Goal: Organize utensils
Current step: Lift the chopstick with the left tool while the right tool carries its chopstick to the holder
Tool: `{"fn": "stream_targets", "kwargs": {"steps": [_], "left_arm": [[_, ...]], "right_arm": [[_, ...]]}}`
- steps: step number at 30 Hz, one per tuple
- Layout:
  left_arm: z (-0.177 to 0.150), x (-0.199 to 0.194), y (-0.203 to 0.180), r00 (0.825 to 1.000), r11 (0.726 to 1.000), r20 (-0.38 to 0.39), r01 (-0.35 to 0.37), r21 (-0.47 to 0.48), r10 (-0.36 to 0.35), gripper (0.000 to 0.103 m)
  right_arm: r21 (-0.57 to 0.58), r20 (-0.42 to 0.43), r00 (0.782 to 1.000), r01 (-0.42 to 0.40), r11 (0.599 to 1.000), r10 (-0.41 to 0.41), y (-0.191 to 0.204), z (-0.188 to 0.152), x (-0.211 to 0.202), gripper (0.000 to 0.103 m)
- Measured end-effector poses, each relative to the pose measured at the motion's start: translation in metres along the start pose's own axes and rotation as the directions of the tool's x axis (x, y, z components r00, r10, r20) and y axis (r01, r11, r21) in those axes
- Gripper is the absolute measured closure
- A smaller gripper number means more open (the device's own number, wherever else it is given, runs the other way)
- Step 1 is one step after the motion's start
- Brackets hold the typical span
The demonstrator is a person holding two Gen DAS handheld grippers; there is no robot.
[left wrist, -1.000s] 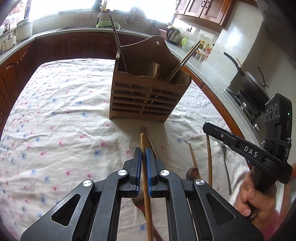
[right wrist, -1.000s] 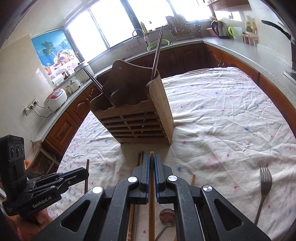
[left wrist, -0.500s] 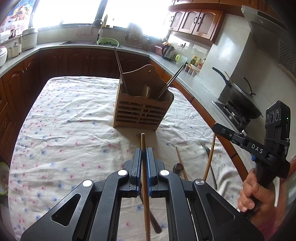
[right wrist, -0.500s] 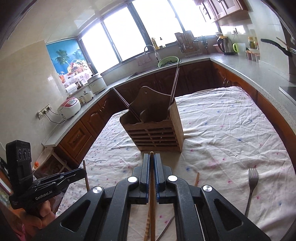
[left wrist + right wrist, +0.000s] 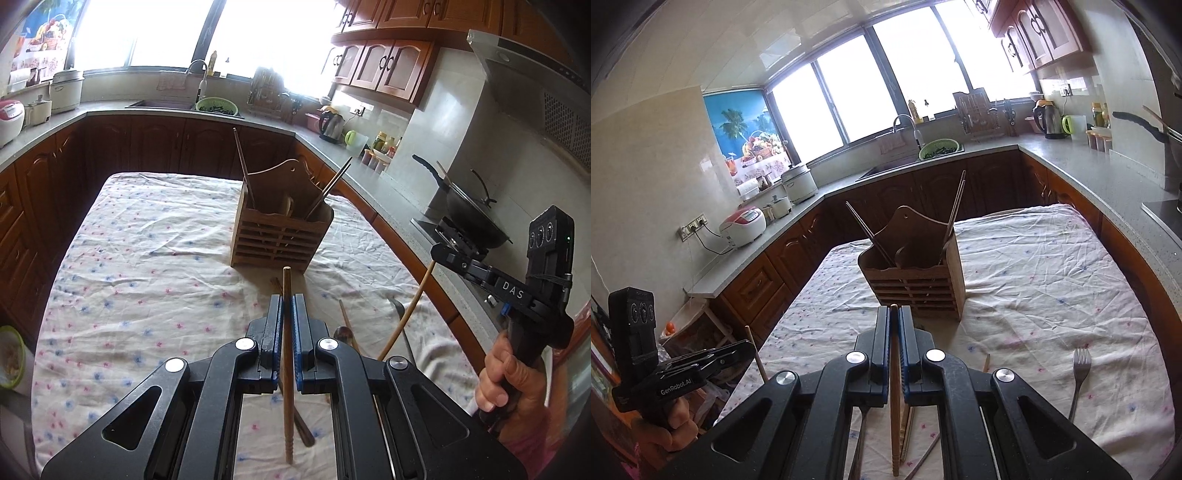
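Both grippers have risen and pulled back from the wooden utensil holder [image 5: 282,236] since 1 s ago; it now looks smaller and farther off. We see the left gripper [image 5: 287,306] w/ fingers clenched on one wooden chopstick [image 5: 286,369], and the right gripper [image 5: 894,321] likewise clamped on another chopstick [image 5: 894,398], both sticks clear of the counter [image 5: 147,240]. Holder stands upright on the floral cloth, chopsticks already in it. Fork [image 5: 1079,376], spoon [image 5: 343,334] and other sticks lie on the cloth near us.
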State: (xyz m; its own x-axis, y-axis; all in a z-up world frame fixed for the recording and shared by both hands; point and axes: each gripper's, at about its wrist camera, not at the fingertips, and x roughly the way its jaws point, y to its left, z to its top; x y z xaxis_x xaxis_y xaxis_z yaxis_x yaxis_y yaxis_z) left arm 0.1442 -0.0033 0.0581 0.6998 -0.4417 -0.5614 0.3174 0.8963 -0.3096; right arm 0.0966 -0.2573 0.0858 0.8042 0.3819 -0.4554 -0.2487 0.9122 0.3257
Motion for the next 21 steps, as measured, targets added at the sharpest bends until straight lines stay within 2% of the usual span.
{"fn": "stream_targets", "kwargs": {"steps": [9, 21], "left_arm": [[0.01, -0.021, -0.004, 0.998, 1.0, 0.066, 0.006, 0.0, -0.006, 0.1], [0.032, -0.021, -0.003, 0.993, 1.0, 0.116, 0.005, -0.009, -0.004, 0.1]], "right_arm": [[-0.005, 0.047, 0.999, -0.003, 1.0, 0.003, 0.004, 0.007, -0.012, 0.099], [0.002, 0.089, 0.996, 0.005, 1.0, -0.006, 0.0, 0.022, -0.009, 0.099]]}}
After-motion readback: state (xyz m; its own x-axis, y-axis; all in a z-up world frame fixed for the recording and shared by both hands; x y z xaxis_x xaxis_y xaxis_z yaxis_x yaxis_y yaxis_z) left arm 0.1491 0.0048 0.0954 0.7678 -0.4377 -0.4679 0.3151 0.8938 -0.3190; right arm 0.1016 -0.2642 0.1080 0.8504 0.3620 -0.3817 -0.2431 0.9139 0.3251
